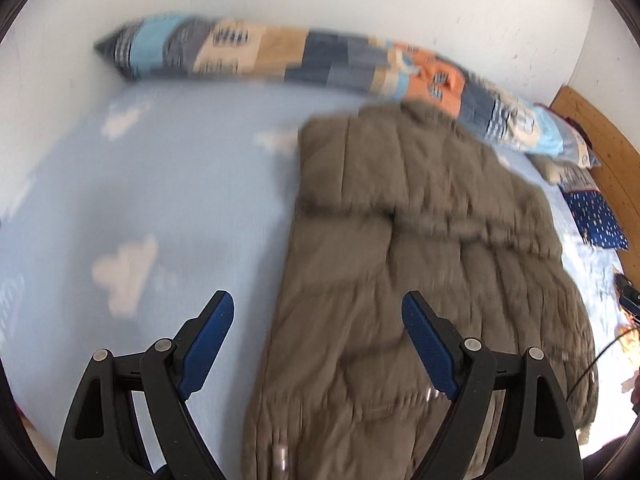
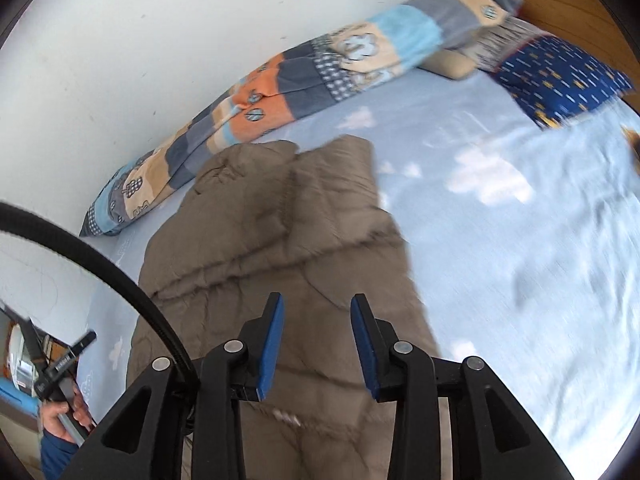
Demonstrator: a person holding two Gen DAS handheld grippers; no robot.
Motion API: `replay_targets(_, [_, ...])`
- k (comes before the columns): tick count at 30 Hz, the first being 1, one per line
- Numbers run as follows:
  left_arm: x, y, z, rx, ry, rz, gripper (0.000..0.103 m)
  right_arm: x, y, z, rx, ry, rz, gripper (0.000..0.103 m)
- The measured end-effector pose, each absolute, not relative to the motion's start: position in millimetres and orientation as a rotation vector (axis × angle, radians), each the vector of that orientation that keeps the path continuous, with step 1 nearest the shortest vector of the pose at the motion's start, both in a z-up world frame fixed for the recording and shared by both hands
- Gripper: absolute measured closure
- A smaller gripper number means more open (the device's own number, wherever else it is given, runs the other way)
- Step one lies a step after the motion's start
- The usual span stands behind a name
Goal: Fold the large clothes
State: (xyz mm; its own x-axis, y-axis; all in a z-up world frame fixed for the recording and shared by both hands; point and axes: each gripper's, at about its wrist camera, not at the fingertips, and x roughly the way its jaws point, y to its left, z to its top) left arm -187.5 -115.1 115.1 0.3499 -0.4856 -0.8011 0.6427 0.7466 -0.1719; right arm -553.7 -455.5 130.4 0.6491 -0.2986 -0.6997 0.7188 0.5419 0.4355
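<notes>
A grey-brown quilted puffer jacket [image 1: 420,240] lies flat on the light blue bed sheet [image 1: 180,184], folded into a long strip, its collar end toward the wall. My left gripper [image 1: 318,312] hovers above its near left edge with the jaws wide apart and nothing between them. In the right wrist view the same jacket [image 2: 276,232] runs from the collar down under my right gripper [image 2: 317,312], whose blue pads stand partly apart above the fabric and hold nothing. Both views are blurred.
A patchwork blanket roll [image 1: 280,56] [image 2: 280,84] lies along the white wall. A dark blue patterned pillow [image 2: 560,76] [image 1: 596,216] rests by the wooden headboard [image 1: 600,140]. A person's hand [image 2: 66,416] on the other gripper's handle and a black cable [image 2: 100,264] show at the lower left.
</notes>
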Motion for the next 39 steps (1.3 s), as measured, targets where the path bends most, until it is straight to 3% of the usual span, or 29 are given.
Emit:
replay_targets(4, [-197.7,-89.8,92.4,0.144,1.071,-0.709,0.018,-599.9,-452.7,118.2,0.865,0.593,-0.687,0.051])
replay_targets(10, [-197.5,-53.2,78.2,-0.007,1.163,-0.677,0.018,-648.7,-444.1,80.1,1.091,0.572,-0.685,0.051])
replay_targets(16, [-209.5,-33.9,70.9,-0.037,1.196,-0.665,0.018,-654.0,-428.2,80.6,1.053,0.595,-0.698,0.05])
replay_targets(19, [-217.8,-23.5,59.4,-0.03,1.217,-0.654,0.018,-659.9,-418.8,74.9,1.06,0.605,-0.701,0.042])
replay_targets(25, [-232.1,1.4,19.0,-0.096,1.287,-0.674,0.018,-673.5,-408.3,46.9,1.103,0.668,-0.712,0.039])
replay_targets(39, [-243.2,18.1,19.1,-0.162,1.311,-0.693,0.018,-660.1,-390.9,10.4,1.174,0.749,-0.582,0.034])
